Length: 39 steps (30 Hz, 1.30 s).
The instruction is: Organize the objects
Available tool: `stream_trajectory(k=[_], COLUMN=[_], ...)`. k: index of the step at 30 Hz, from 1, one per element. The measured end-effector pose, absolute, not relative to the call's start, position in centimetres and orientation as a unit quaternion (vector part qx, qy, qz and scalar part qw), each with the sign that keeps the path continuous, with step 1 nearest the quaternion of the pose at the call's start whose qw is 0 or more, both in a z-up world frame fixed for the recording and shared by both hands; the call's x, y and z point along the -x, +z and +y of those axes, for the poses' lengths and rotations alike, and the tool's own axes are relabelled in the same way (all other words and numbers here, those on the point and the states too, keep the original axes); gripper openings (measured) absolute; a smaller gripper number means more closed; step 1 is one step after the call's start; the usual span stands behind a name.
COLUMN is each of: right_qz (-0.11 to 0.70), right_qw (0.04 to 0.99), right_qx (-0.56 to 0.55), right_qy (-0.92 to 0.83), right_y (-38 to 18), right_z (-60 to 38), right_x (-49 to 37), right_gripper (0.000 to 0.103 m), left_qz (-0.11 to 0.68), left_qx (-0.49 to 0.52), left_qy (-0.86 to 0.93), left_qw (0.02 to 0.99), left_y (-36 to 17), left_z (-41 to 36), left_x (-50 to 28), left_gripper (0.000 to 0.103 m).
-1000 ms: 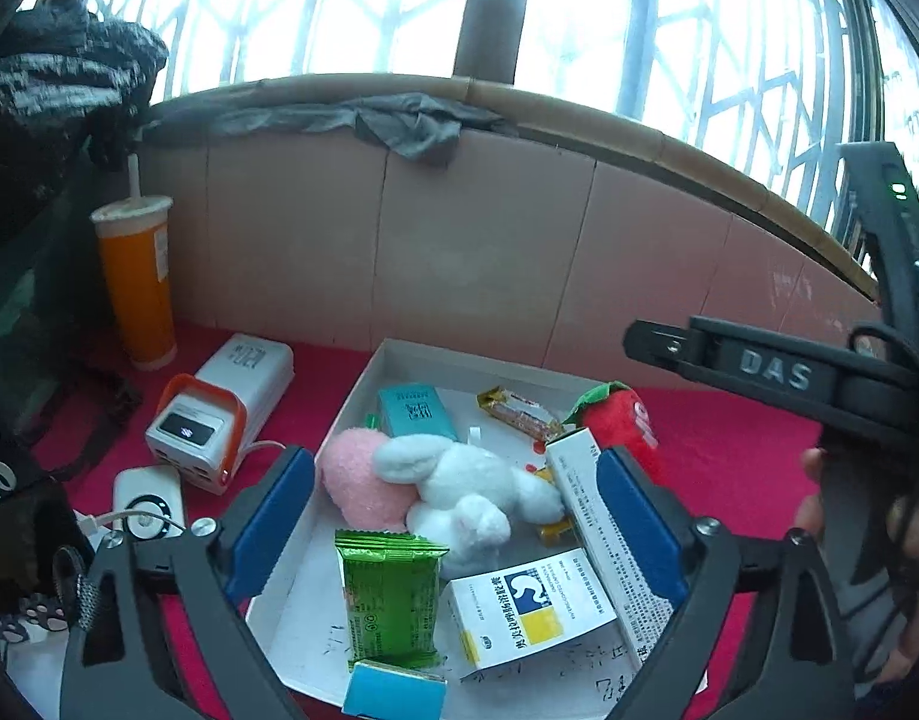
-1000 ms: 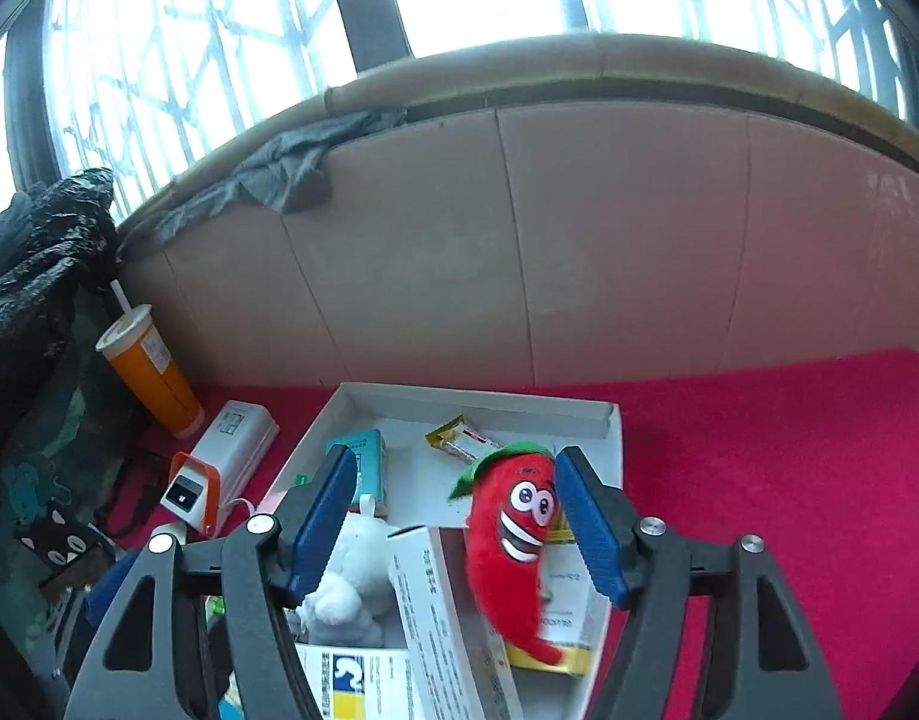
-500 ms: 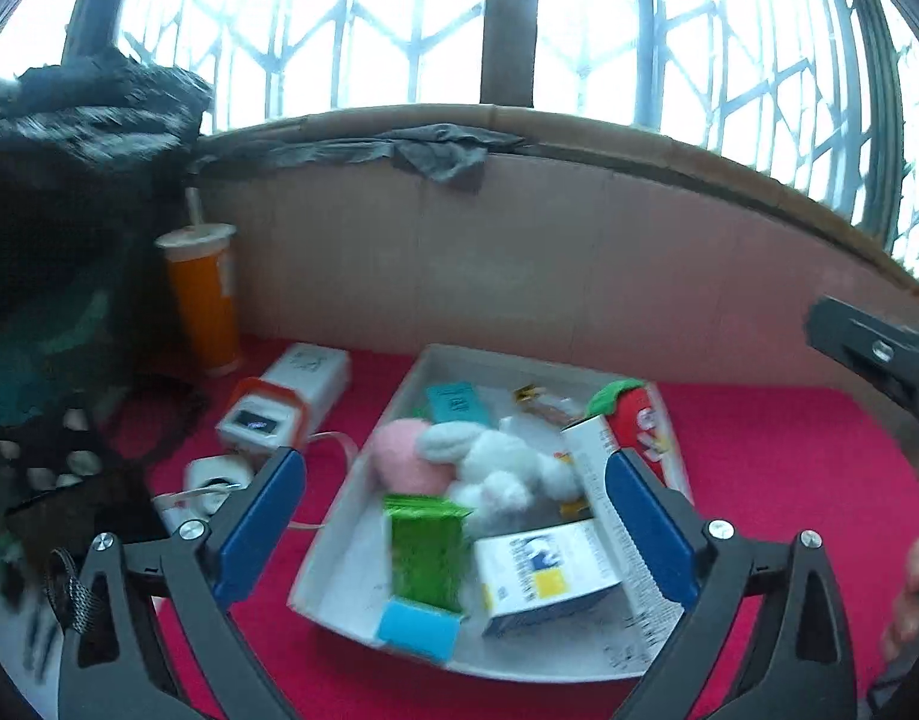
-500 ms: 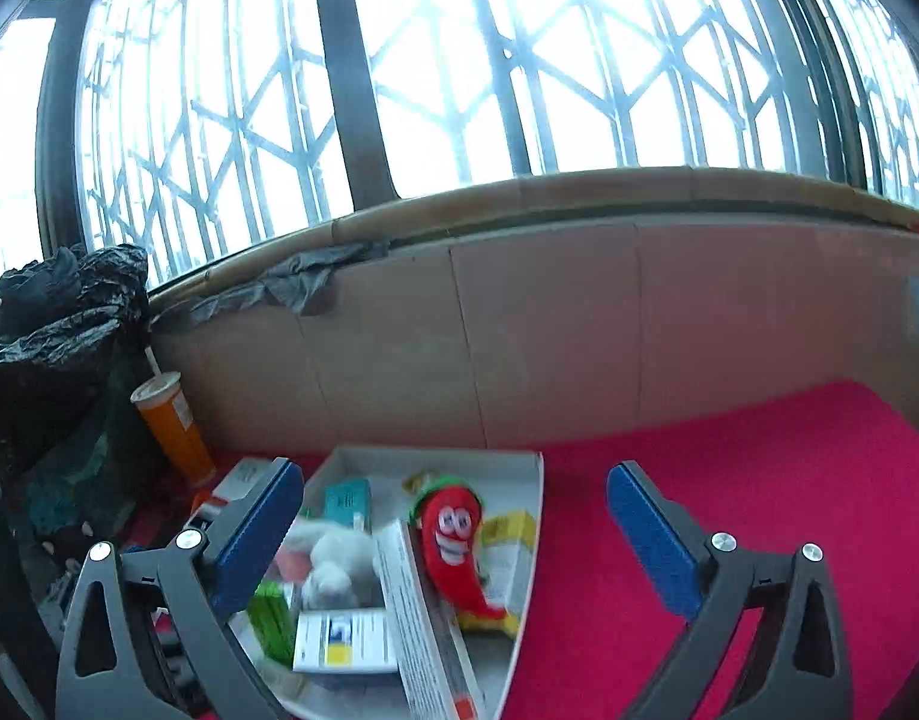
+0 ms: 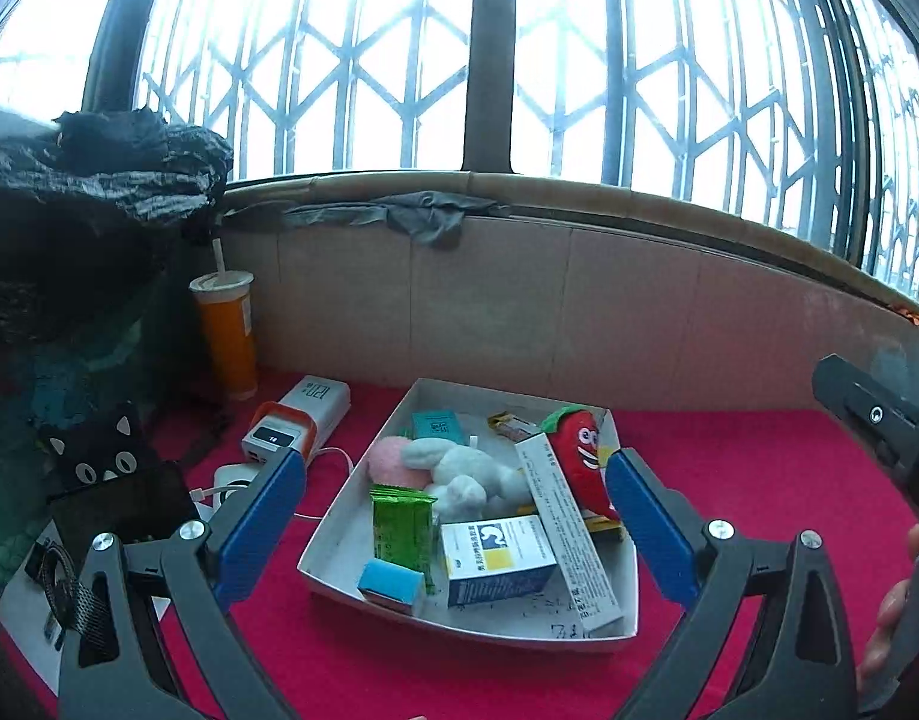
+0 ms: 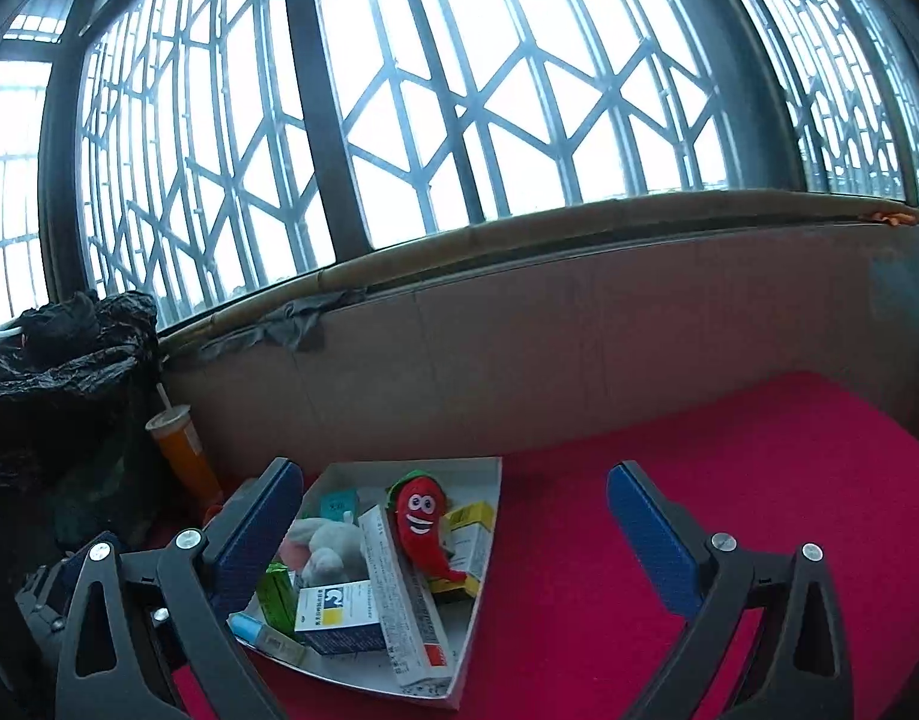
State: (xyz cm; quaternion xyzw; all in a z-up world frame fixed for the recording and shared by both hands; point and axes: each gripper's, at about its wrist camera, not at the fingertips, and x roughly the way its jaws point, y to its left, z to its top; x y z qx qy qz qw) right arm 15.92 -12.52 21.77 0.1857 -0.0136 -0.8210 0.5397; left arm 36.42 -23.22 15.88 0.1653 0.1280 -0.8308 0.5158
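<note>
Cup (image 5: 226,330) with straw stands far left against the wall, power bank (image 5: 297,420) just right of it on red cloth (image 5: 759,480). White tray (image 5: 339,531) sits mid-table holding green packet (image 5: 402,525), plush rabbit (image 5: 459,471), blue-yellow medicine box (image 5: 498,558), long white carton (image 5: 564,531), red chili toy (image 5: 582,456). Left gripper (image 5: 453,519) spread wide, empty, above tray. Right gripper (image 6: 453,546) also spread, empty, over tray's right edge.

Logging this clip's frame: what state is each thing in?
Left gripper: open, empty.
Right gripper: open, empty.
White tray: open-topped, holding items.
Red chili plush: in tray, leaning on long box.
Long white box: lying flat.
Orange cup: upright, lidded, straw in.
</note>
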Motion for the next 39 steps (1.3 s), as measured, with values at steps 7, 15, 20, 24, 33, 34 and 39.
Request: stream_trajectory(k=[7,15,20,24,33,34,39], right_qz=[-0.021,-0.040,-0.056,-0.069,-0.087,-0.087,-0.094], right_qw=[0.530,0.511,0.497,0.486,0.479,0.478,0.473], right_qx=[-0.190,-0.196,-0.195,-0.192,-0.189,-0.187,-0.184], right_qy=[-0.826,-0.836,-0.844,-0.850,-0.853,-0.854,-0.857], right_y=[21.5,21.5,21.8,22.1,22.8,22.9,22.8], right_z=[-10.3,-7.8,-5.6,-3.8,-1.0,-0.6,0.7], right_x=[-15.4,-14.5,-14.1,-13.9,-13.5,-13.6,-13.7], right_gripper=[0.103,0.103,0.103,0.103,0.103,0.103,0.103], left_qz=[0.105,0.118,0.121,0.100,0.079,0.078,0.083], left_qx=[-0.195,-0.200,-0.214,-0.242,-0.251,-0.251,-0.246], left_qy=[-0.831,-0.834,-0.840,-0.834,-0.837,-0.836,-0.833], left_qw=[0.510,0.500,0.485,0.486,0.480,0.481,0.489], left_y=[16.0,16.1,16.4,16.4,16.6,16.7,16.9], left_z=[-20.8,-18.6,-17.4,-16.3,-13.5,-13.3,-12.7], left_x=[-35.2,-35.2,-35.2,-34.6,-33.9,-33.9,-34.2], left_gripper=[0.100,0.100,0.100,0.100,0.100,0.100,0.100])
